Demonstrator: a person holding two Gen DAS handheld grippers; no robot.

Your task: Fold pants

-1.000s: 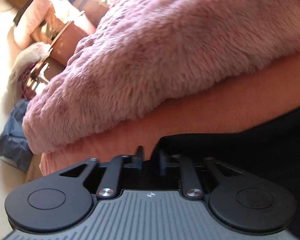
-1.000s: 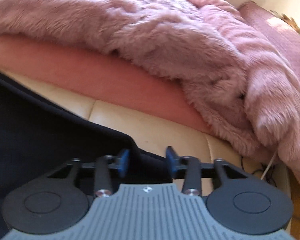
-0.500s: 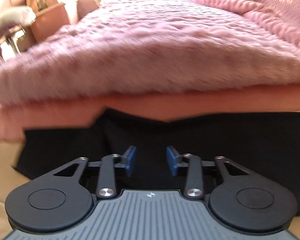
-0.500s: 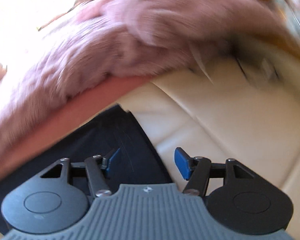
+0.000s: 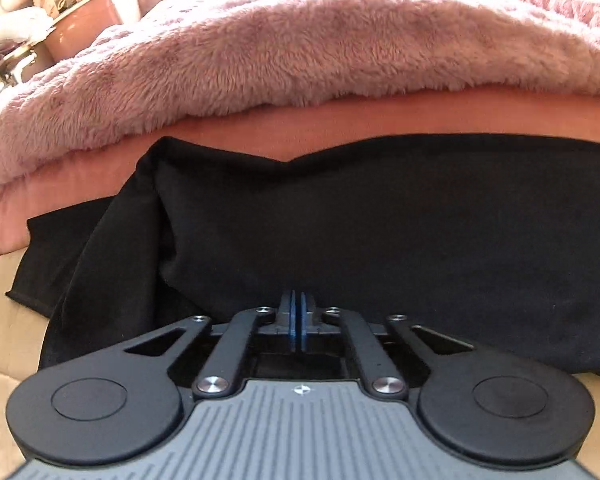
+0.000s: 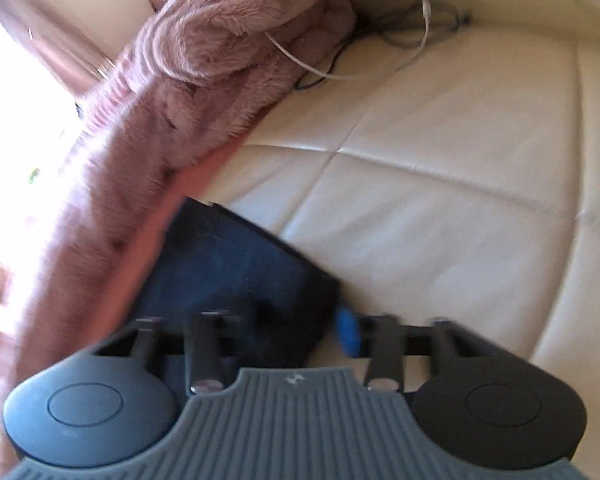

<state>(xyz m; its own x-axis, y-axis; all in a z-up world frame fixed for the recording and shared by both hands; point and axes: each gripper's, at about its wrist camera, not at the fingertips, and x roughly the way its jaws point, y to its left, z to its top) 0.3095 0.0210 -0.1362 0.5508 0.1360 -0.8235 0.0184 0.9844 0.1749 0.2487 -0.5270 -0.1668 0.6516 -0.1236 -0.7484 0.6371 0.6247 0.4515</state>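
The black pants (image 5: 380,220) lie spread across the cream cushion, their far edge against a salmon sheet (image 5: 340,124). My left gripper (image 5: 299,320) sits over their near edge, its blue pads pressed together right on the cloth. In the right wrist view a corner of the pants (image 6: 228,256) reaches between the fingers of my right gripper (image 6: 292,328). Its jaws are closing around that corner. The right blue pad (image 6: 348,332) touches the cloth edge, while the left pad is lost in dark, blurred fabric.
A fluffy pink blanket (image 5: 300,52) is piled behind the pants and runs along the left in the right wrist view (image 6: 188,80). Cream leather cushions (image 6: 440,200) extend to the right, with white and dark cables (image 6: 420,32) at the back. Household clutter (image 5: 80,12) stands far left.
My left gripper's jaws have gone from apart to shut, down on the pants. The right gripper has rolled and slid along, and the pants' corner now lies between its fingers.
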